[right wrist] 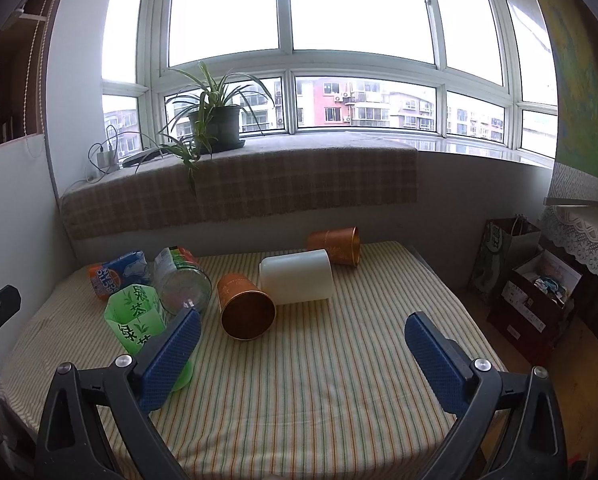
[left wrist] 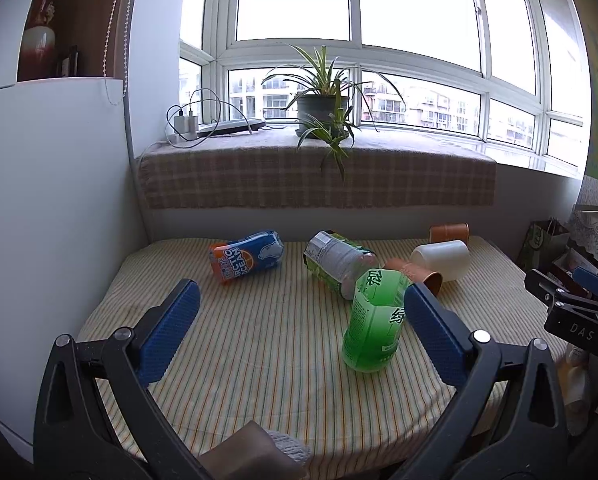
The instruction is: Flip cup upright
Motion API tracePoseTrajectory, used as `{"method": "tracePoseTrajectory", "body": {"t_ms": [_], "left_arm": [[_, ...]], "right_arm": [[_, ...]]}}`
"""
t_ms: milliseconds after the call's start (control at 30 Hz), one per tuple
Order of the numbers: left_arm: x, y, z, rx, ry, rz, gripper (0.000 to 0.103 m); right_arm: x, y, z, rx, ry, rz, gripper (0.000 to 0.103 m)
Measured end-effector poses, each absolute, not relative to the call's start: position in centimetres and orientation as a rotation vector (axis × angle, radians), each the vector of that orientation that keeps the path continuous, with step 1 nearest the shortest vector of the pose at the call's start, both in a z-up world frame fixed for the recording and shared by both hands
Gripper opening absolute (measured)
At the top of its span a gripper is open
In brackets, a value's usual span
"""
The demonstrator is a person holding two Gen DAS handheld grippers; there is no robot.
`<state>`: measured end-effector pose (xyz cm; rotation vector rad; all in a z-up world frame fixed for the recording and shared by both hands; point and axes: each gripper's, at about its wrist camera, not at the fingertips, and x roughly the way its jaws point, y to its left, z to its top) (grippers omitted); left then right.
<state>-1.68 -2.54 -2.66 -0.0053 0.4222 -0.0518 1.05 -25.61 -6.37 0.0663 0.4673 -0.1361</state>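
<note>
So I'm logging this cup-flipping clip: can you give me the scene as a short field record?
surface: striped tablecloth
upright: green cup
lying on side: white cup, near copper cup, far copper cup, clear bottle, Arctic Ocean can
left hand-held gripper: open, empty
right hand-held gripper: open, empty

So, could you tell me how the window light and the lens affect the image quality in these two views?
Left wrist view: the upper window panes are blown out white, straight frames bow from fisheye distortion, and the corners are vignetted black. Right wrist view: the same overexposed window, yet the striped tablecloth is evenly lit with only soft shadows, and the cups look sharp.
</note>
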Motion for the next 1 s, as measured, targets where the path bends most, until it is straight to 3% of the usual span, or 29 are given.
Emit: {"method": "tracePoseTrajectory", "body": {"t_ms": [1000], "left_arm": [[-1.47, -1.95, -2.62, -0.014, 0.419, -0.044, 0.103]], "right_arm": [[1.80, -25.84, -6.86, 0.094, 0.507, -0.124, 0.103]]}}
